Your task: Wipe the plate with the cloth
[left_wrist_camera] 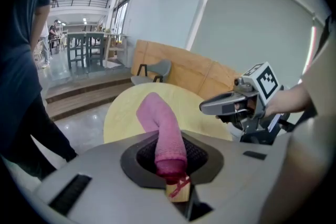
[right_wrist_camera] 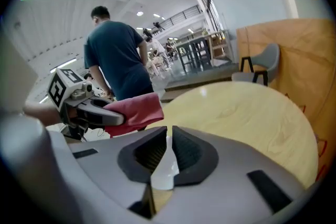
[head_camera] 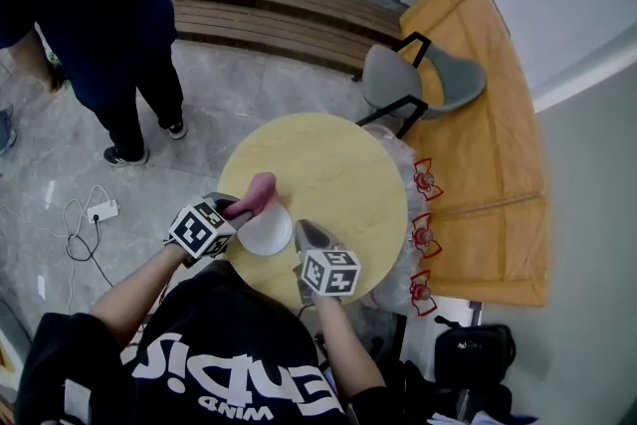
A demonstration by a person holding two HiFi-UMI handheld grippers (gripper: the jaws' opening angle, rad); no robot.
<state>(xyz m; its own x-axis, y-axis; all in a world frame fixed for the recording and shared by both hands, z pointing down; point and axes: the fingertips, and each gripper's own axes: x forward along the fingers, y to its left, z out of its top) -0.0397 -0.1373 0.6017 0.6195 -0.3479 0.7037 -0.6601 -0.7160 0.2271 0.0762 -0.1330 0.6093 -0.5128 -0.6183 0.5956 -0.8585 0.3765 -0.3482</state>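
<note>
left claw (left_wrist_camera: pixel 170 157): I am gripping the pink cloth (left_wrist_camera: pixel 163 123) with it. The jaws are narrow on one end and the rest is sticking out past the tips.
right claw (right_wrist_camera: pixel 169 152): I am pinching the white plate (right_wrist_camera: pixel 164 170) by its rim, with the jaws nearly together on that thin edge.
where the plate is: it is sitting in my right claw over the near edge of the round counter (head_camera: pixel 328 164), just beside the cloth. I cannot tell whether it is touching the wood.
risk to the plate: only a sliver of rim is lying between the pads, so I am judging that a hard press with the cloth could lever it out. This near the counter's edge, it could drop to the floor (head_camera: pixel 219 95).
risk to the wipe: the free end of the cloth is looking floppy. It could fold away, leaving my left claw scraping the plate.
risk between the claws: I am working them close together, so they could knock.
count: I am counting two claws, one cloth, one plate, one counter, one grey chair (head_camera: pixel 418 80) beyond it, and one person (head_camera: pixel 90 15) standing by.
</note>
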